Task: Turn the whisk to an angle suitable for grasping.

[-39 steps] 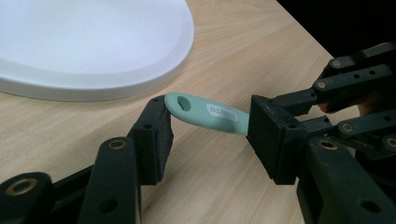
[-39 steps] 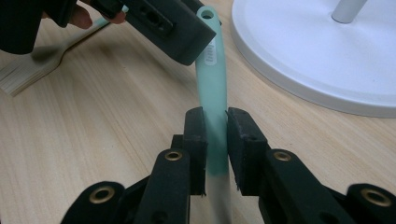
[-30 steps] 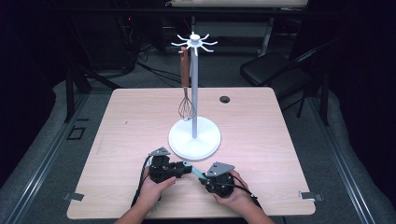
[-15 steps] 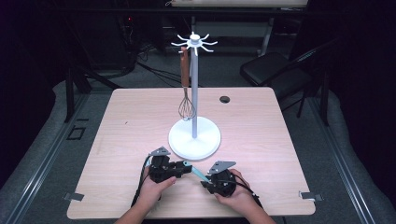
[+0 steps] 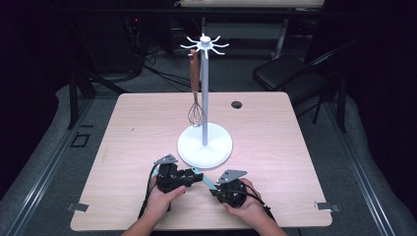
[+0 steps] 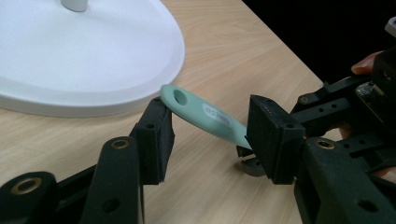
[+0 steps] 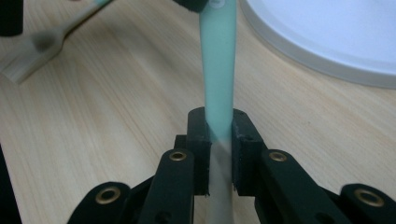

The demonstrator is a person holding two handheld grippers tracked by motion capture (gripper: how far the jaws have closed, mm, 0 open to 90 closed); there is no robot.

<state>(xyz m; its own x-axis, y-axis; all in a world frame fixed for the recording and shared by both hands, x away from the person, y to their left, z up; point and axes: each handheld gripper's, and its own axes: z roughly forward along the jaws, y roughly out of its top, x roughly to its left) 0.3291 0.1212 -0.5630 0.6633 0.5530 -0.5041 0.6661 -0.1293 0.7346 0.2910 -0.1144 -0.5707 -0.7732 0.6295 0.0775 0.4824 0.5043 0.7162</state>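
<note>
A mint-green utensil handle (image 5: 202, 178) with a hanging hole bridges my two grippers near the table's front edge. My right gripper (image 7: 218, 116) is shut on its lower part, the pads pressing both sides; these jaws have just been closing. My left gripper (image 6: 210, 112) stands open around the handle's holed end (image 6: 180, 97), and its jaws have just been opening. The handle (image 6: 212, 116) lies across the gap, its tip resting near the left pad (image 6: 156, 126). From above, the left gripper (image 5: 189, 178) and the right gripper (image 5: 216, 189) sit close together, each in a hand.
A white hook stand (image 5: 204, 146) rises just behind the grippers. A whisk (image 5: 195, 112) with a wooden handle hangs from one of its hooks. A small black disc (image 5: 237, 104) lies at the back of the table. A dark chair (image 5: 287, 73) stands beyond the far right corner.
Both hands have stayed where they were, and the handle still spans the two grippers. No clear shift shows from above.
</note>
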